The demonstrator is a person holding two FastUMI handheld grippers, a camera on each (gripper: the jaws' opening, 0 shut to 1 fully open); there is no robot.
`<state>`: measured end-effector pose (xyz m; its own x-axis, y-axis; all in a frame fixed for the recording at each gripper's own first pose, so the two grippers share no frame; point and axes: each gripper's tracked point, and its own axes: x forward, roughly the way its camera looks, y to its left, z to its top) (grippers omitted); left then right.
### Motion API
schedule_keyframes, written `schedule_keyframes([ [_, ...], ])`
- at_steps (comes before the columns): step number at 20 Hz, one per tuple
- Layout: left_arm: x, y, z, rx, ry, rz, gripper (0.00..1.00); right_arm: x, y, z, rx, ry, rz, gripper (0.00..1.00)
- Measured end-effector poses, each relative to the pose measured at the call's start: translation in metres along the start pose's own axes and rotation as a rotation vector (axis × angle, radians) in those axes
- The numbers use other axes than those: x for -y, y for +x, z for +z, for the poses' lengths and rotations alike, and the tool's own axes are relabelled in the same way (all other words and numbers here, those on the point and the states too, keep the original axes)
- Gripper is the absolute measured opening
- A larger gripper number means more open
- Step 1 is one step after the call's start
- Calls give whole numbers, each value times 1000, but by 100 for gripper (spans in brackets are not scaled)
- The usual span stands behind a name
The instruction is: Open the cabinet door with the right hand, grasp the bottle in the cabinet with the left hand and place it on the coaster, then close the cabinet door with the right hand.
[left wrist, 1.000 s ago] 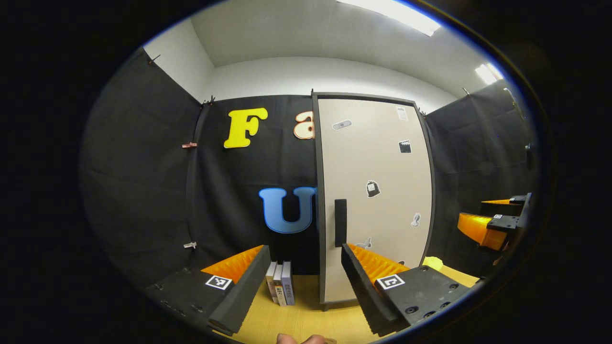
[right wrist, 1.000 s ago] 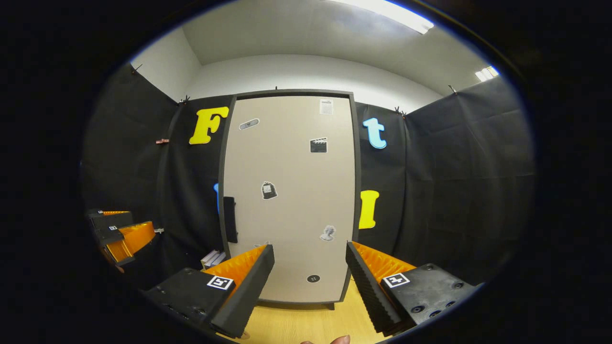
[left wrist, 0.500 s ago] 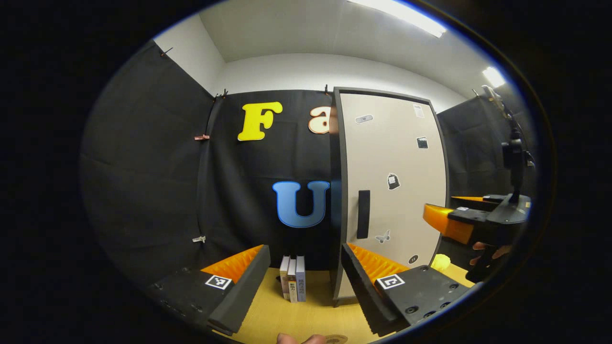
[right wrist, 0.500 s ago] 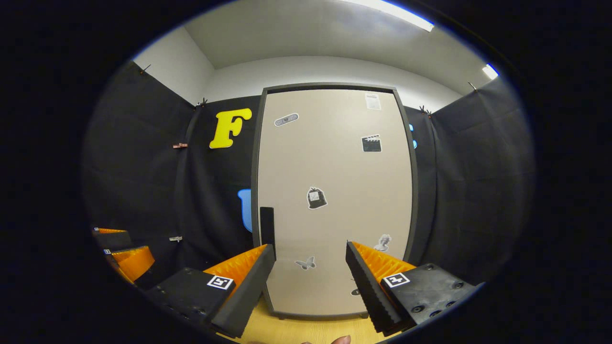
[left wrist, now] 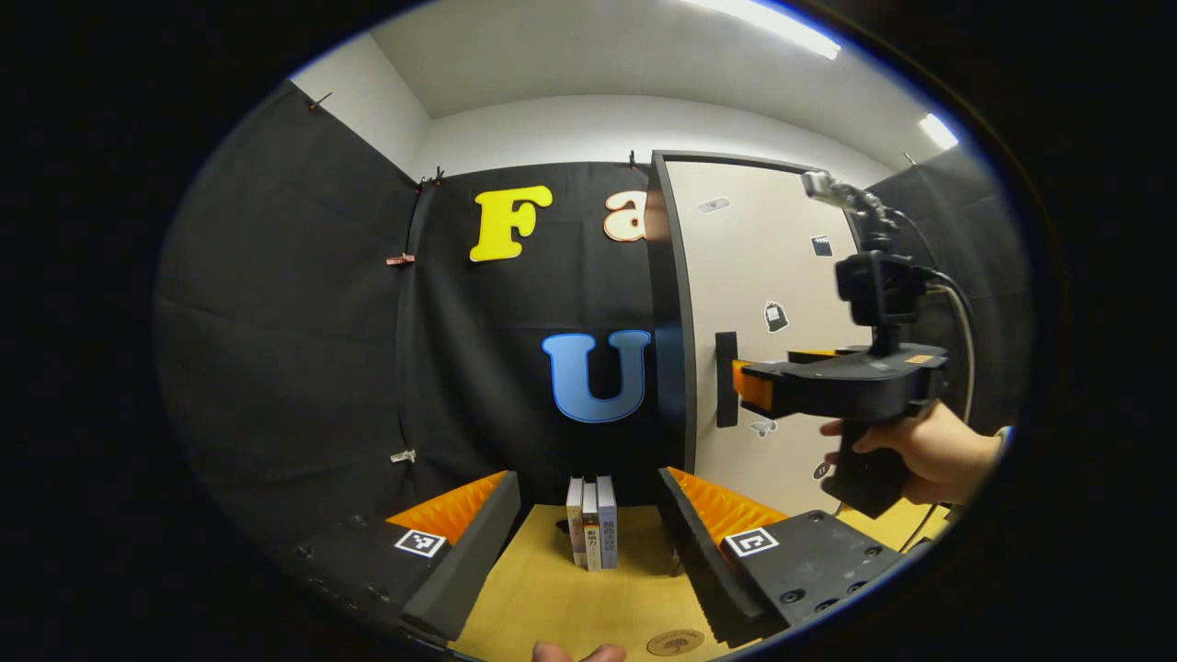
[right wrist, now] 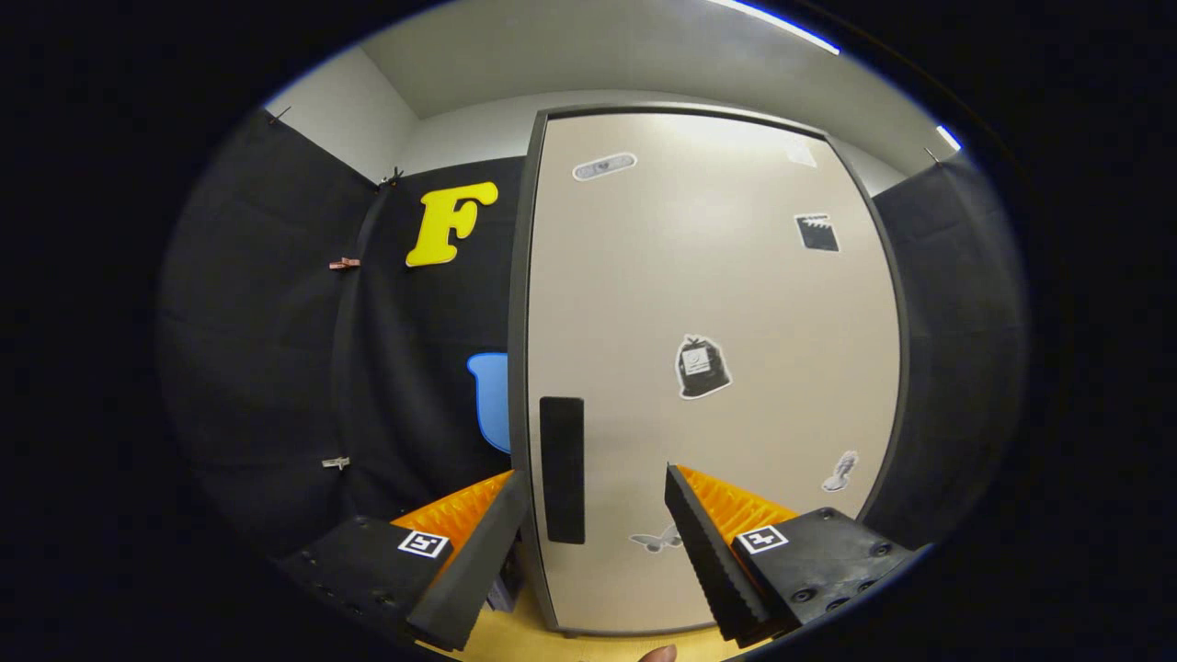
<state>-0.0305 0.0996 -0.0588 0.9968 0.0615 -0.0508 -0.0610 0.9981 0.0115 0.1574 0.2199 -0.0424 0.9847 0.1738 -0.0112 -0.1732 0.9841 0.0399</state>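
Note:
The beige cabinet door (right wrist: 708,368) is closed, with stickers on it and a dark upright handle (right wrist: 562,469) near its left edge. My right gripper (right wrist: 596,542) is open, its fingers either side of the handle and just short of it. In the left gripper view the same door (left wrist: 763,276) and handle (left wrist: 725,379) stand right of centre, and the right gripper (left wrist: 747,386), held by a hand (left wrist: 919,446), reaches toward the handle. My left gripper (left wrist: 588,542) is open over the wooden table (left wrist: 552,607). A round coaster (left wrist: 674,642) lies at the bottom. The bottle is hidden behind the door.
A few upright books (left wrist: 591,533) stand on the table just left of the cabinet, between my left gripper's fingers in the view. The cabinet's dark side panel (left wrist: 669,303) faces the left gripper. Black cloth walls surround the booth.
The right gripper has moved forward and closer to the cabinet, so the door handle now sits between its fingers. The left gripper view has shifted slightly left, and the right gripper has come into it.

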Motion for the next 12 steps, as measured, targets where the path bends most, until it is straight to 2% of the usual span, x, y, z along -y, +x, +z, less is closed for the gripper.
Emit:
schedule_keyframes([
  [7, -22, -7, -19, -41, -20, 38, 95, -9, 53, -21, -21, 14, -42, 94],
  [8, -26, -8, -19, -42, -25, 45, 95, -7, 59, -30, -47, 18, -59, 72],
  [10, -30, -12, -21, -45, -29, 59, 94, -11, 58, -24, -12, 24, -71, 58],
  [11, -33, -13, -22, -50, -32, 66, 94, -14, 54, -25, -16, 3, -71, 58],
  [12, -35, -15, -24, -54, -35, 72, 94, -16, 54, -24, -9, -9, -77, 39],
])
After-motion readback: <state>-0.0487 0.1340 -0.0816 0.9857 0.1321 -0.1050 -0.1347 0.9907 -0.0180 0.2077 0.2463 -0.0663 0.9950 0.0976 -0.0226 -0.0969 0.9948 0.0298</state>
